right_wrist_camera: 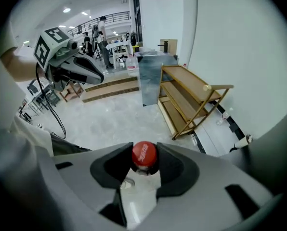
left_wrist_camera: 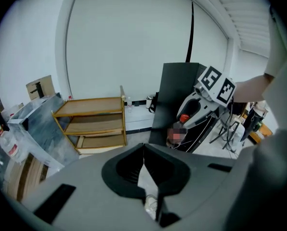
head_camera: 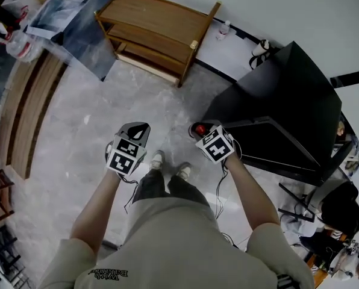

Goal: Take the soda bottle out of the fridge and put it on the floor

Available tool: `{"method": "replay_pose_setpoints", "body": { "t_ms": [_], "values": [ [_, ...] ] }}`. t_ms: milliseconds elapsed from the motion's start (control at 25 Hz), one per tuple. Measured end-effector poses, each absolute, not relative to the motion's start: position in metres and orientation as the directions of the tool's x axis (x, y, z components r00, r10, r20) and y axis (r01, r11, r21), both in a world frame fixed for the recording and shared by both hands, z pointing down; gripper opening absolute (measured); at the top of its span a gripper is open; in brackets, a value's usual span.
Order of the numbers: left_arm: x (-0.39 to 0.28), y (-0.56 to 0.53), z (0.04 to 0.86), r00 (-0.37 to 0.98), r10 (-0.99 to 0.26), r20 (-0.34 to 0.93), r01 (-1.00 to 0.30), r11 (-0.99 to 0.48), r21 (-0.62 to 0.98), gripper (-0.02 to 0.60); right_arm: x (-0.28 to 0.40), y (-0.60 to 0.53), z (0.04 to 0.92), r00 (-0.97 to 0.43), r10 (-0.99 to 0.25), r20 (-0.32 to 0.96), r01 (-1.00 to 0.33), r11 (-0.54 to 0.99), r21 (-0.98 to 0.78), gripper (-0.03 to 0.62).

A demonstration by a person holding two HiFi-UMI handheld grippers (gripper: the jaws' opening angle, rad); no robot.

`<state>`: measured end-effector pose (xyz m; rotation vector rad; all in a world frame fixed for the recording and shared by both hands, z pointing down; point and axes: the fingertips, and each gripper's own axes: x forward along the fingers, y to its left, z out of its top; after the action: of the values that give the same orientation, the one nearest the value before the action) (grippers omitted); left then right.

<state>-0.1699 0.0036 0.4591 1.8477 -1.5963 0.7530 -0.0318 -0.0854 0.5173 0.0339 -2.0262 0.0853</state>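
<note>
While right tongs grip soda bottle | floor open beside apparent fridge

Soda bottle in right tongs

Both forearms are stretched out forward and down in the head view, left arm and right arm, bare below short sleeves, side by side and well apart. Each hand sits hidden under its marker cube, left cube and right cube. The left tongs tilt downward, and in their own view the jaw tips meet with nothing between them. The right tongs also point down, with the jaws clamped on either side of the soda bottle, right at its red cap.
</note>
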Motion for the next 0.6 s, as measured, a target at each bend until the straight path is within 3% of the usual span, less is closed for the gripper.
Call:
{"method": "replay_pose_setpoints", "body": {
  "t_ms": [600],
  "values": [
    [-0.203, -0.001, 0.514, 0.139, -0.625, 0.768, -0.988, -0.036, 0.150, 0.006, -0.096, -0.079, 0.585, -0.390, 0.071, 0.918, 0.007, 0.997, -0.074, 0.129]
  ]
}}
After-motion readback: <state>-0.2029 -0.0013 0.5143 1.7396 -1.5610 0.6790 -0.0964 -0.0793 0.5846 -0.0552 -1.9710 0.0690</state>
